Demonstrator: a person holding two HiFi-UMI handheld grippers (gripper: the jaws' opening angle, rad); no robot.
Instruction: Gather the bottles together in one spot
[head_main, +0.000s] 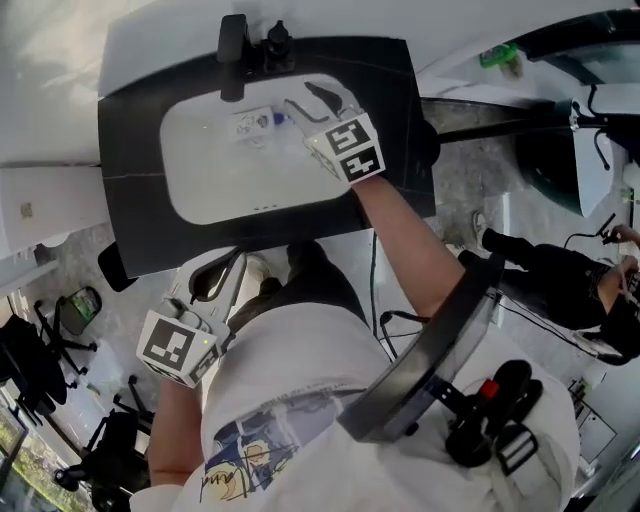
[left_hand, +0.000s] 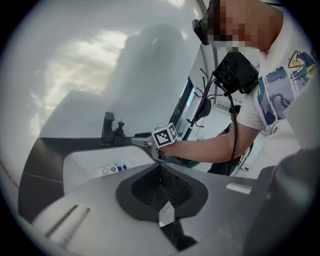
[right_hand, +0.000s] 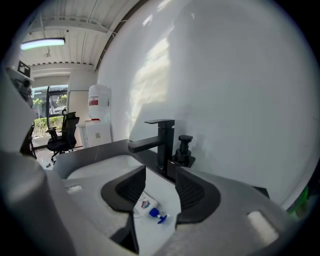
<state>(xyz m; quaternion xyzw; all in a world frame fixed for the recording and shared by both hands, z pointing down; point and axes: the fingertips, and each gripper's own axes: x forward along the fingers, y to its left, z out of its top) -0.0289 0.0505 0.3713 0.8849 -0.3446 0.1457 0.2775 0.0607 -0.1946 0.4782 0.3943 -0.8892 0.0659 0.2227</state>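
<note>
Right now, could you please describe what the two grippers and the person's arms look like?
The left gripper and right gripper have pale grey shells with dark, ribbed pads; each carries a white cube printed with black square markers. The person wears a white short-sleeved T-shirt with a printed graphic.

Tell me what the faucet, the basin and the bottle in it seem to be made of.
Faucet: probably metal, matte black coating; sharp square edges, no shine.
Basin: likely ceramic or resin, smooth white; soft reflections.
Bottle: likely plastic, white with printed label and blue pump top.
</note>
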